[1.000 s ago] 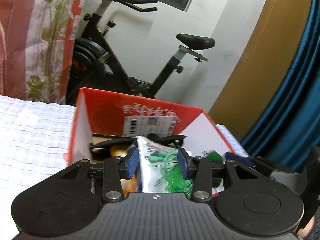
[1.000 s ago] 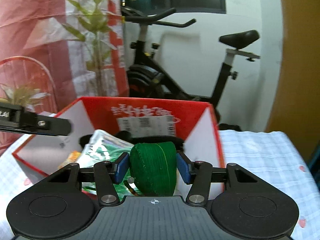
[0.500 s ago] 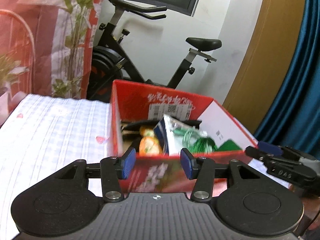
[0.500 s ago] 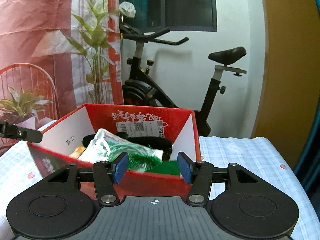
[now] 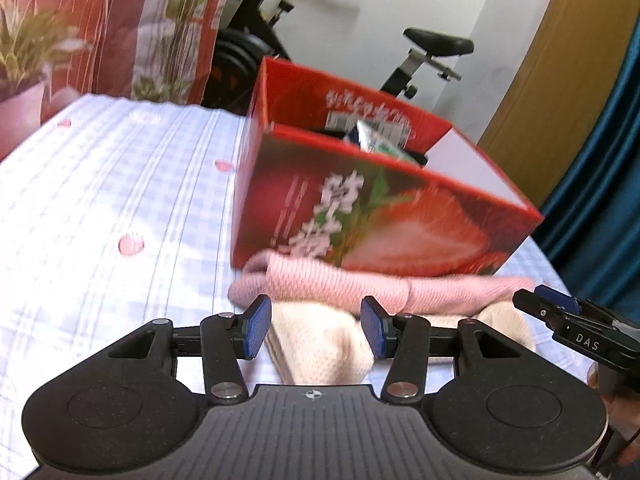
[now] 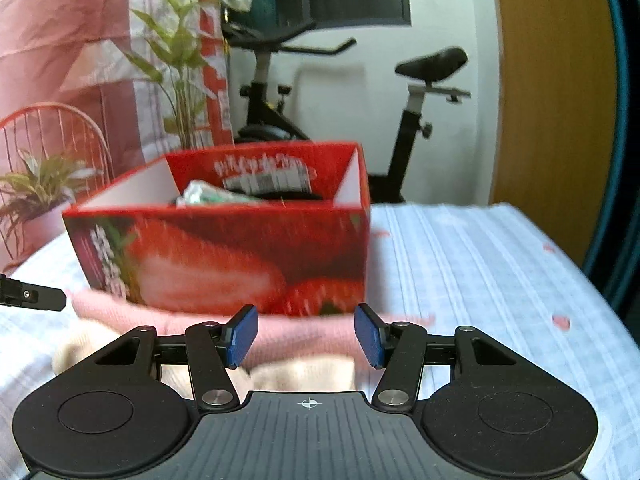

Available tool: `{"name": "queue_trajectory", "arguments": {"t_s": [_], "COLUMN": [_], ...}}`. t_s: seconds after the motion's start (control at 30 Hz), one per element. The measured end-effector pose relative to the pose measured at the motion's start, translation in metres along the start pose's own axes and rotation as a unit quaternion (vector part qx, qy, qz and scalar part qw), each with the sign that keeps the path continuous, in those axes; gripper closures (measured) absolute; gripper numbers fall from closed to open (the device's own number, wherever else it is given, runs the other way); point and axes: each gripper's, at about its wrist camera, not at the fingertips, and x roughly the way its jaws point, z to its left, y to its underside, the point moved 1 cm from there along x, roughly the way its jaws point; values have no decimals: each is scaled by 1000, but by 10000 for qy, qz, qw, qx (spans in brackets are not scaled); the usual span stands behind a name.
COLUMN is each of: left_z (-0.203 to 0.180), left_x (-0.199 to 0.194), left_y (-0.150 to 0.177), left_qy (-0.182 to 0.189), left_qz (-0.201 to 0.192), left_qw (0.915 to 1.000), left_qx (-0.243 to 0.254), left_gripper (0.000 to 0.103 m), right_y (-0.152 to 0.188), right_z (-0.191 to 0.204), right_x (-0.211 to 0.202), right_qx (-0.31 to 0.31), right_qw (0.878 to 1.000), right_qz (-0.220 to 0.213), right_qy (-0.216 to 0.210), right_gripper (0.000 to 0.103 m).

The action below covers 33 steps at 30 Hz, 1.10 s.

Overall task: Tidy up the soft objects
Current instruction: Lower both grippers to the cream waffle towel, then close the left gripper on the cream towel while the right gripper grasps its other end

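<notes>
Your left wrist camera looks along its tool point(image 5: 316, 326) from the near left; your right wrist camera sits to the right. Both face the red box point(image 5: 384, 216) point(image 6: 224, 256) closely, sharing the pink knit point(image 5: 344, 284) point(image 6: 304, 332) and the exercise bike point(image 6: 408, 92) behind.

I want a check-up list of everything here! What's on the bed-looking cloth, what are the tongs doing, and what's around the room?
Surface: checked cloth with small pink spots, mostly bare.
Job's things: pink knit lying against the front of the red box; cream knit in front of it; packets poking out of the box top.
Clutter: nothing seen.
Grippers: left tongs open, above the cream knit, not pressing it; right tongs open, above both knits, holding nothing.
Cables: nothing seen.
Surroundings: exercise bike, potted plant, red chair, blue curtain, wooden panel.
</notes>
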Motion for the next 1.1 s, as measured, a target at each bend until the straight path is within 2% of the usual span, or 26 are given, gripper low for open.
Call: {"name": "queue_trajectory", "arguments": {"t_s": [0.23,0.3,0.4,0.63,0.87,1.1], "left_z": [-2,-2,1,0,-1,0], "left_x": [18,22,24,24,24,24], "left_y": [13,17,23,30,35,38], "left_qy": [-87,-88,-82,-142,-136,-99], "left_qz": [158,242,337,329,239,171], "left_qw": [9998,9997,9994,9994,9996,9998], "left_qx": [-51,-27,-36,15,59,71], "left_gripper": [53,60,61,61,61,61], "right_y": [22,27,34,38,44,46], "right_z": [-2,-1,-2,-6,-7,-8], "right_x": [15,19,23,23,20,21], "right_qx": [157,147,164,269,262,267], "right_qw": [9993,9990,9986,9984,9983,9979], "right_qz": [348,426,512,480,424,425], "right_qy": [39,19,-5,-104,-301,-408], "right_gripper": [53,53,53,54,66,70]}}
